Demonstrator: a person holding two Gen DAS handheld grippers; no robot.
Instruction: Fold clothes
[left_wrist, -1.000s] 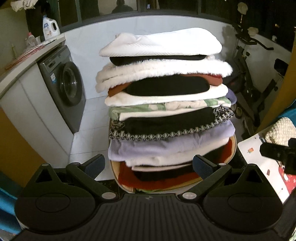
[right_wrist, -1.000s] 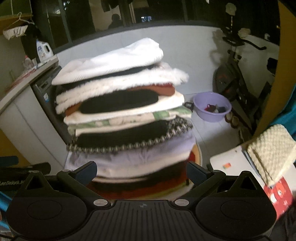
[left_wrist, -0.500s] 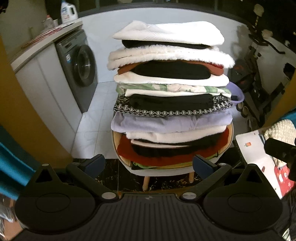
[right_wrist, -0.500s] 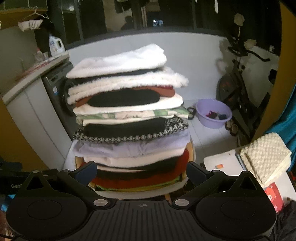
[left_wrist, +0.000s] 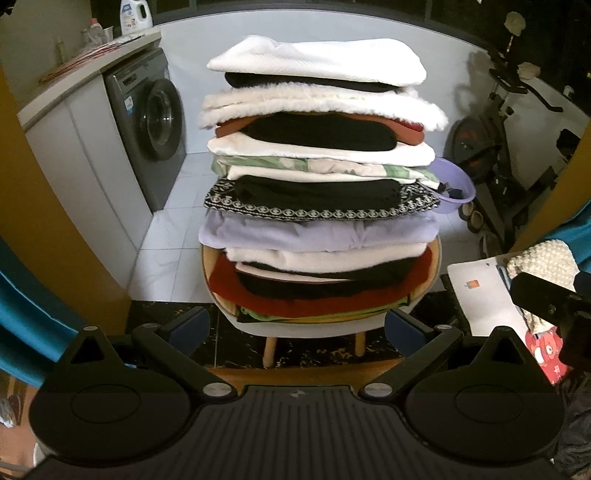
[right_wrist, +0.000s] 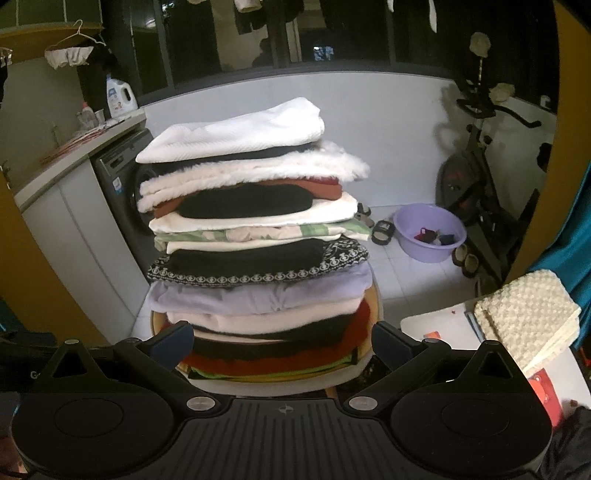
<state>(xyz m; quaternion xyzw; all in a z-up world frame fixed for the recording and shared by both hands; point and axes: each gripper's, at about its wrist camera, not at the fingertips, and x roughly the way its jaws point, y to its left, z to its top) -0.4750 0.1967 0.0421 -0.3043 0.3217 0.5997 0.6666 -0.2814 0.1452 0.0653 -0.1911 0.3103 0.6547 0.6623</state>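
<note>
A tall stack of folded clothes (left_wrist: 317, 192) stands on a round stool (left_wrist: 434, 266); a white ribbed garment (left_wrist: 317, 59) lies on top. The stack also shows in the right wrist view (right_wrist: 255, 240). My left gripper (left_wrist: 297, 330) is open and empty, a short way back from the stool's front. My right gripper (right_wrist: 282, 343) is open and empty, in front of the stack's lower layers. The right gripper's black body (left_wrist: 546, 299) shows at the right edge of the left wrist view. A folded cream knit piece (right_wrist: 528, 314) lies to the right on a white board.
A washing machine (left_wrist: 151, 122) under a counter stands to the left. A purple basin (right_wrist: 428, 236) and slippers sit on the tiled floor behind the stool. An exercise bike (right_wrist: 484, 166) stands at the right. A white board (left_wrist: 484, 291) with a red item lies at the right.
Both grippers have drawn back from the stack, so the stool's legs and more floor now show. Both stay open and empty.
</note>
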